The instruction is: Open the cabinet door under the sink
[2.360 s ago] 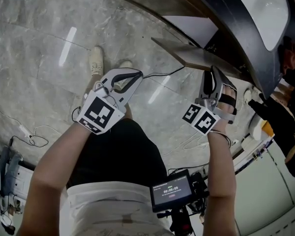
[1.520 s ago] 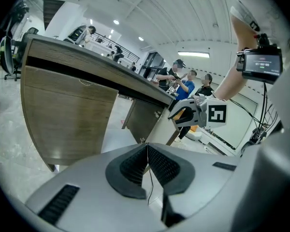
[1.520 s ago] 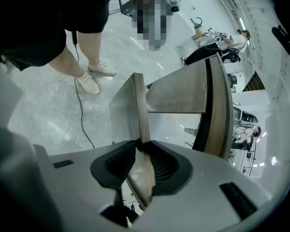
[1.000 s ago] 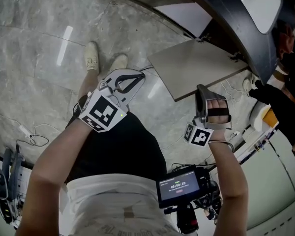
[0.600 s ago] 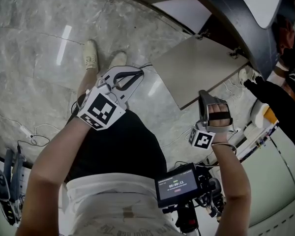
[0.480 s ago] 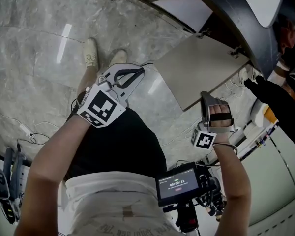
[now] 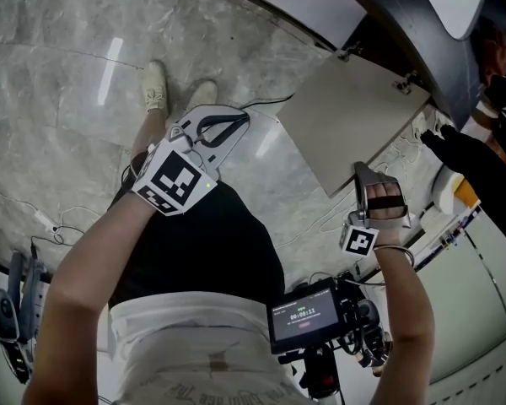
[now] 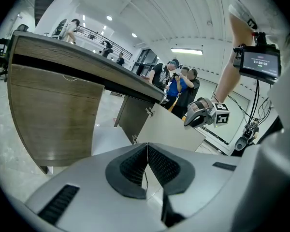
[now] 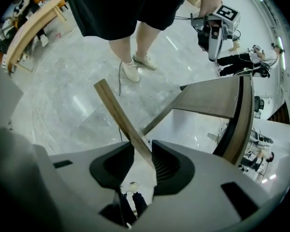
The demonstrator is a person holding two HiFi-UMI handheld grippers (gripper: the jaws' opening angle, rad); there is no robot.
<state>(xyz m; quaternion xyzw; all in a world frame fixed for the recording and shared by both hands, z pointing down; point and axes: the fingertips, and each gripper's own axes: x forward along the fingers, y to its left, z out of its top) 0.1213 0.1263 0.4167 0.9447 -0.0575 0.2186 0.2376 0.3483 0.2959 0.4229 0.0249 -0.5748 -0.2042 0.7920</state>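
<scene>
Grey marble floor (image 7: 51, 74), wooden cabinet door (image 7: 346, 116)

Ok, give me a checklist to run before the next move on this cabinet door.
1. cabinet door swung wide open: ok.
2. Door's edge between the jaws of the right gripper: ok, though they have just opened further and leave a gap on one side.
3. left gripper shut, empty, apart from the door: ok.
4. shoes clear of the door: ok.
5. Loose cable clear of the door's lower edge: cannot tell.
</scene>
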